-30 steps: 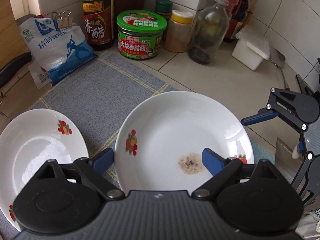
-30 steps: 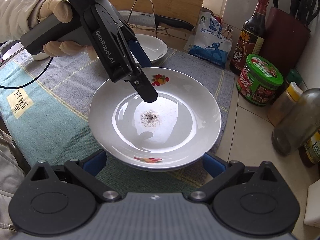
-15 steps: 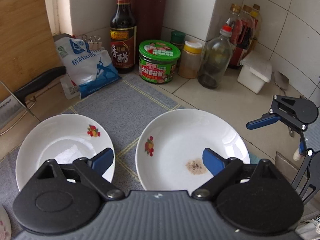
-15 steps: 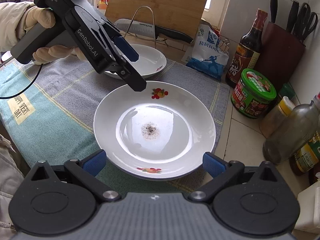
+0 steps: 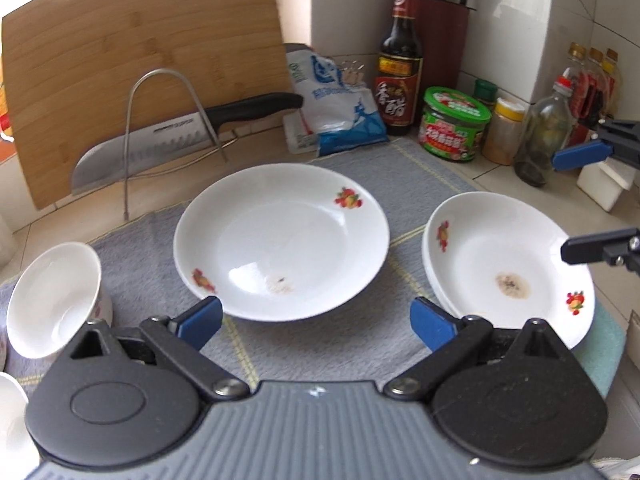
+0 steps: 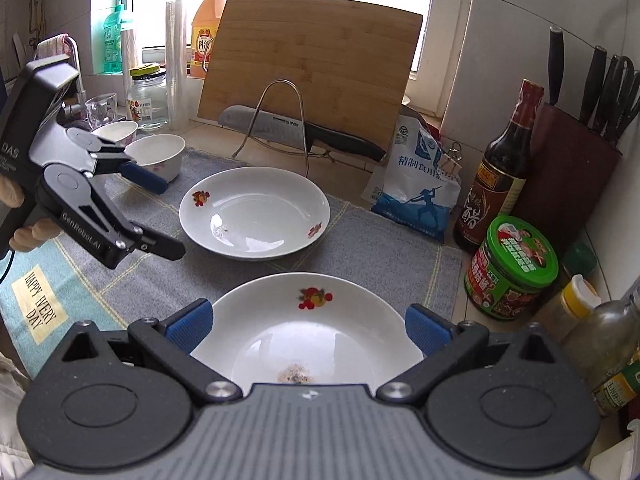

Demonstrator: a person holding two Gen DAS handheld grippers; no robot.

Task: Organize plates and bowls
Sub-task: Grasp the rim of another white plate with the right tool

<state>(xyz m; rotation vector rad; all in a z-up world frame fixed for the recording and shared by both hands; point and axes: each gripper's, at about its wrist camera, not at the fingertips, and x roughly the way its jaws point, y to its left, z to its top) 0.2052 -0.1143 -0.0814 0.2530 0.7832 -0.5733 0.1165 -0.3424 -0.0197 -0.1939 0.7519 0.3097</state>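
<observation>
Step in hand, looks like: lining up on far plate (image 5: 280,240), centre of grey mat (image 5: 328,344) on bench. Left hand-held gripper (image 5: 316,322) wide, empty. Right hand-held gripper (image 6: 306,326) wide, over near plate (image 6: 308,332), not gripping. Next: pinch rim, stack. Count: two plates, two bowls (image 6: 158,156) at mat's left end

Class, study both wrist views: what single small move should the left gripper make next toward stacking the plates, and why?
Probably ease the left gripper forward and down to the near rim of the white fruit-patterned plate on the grey mat. Its jaws are open and empty, that plate lies straight ahead, and the second white plate with the brown stain lies apart, beside it, so nothing is stacked yet.
</observation>
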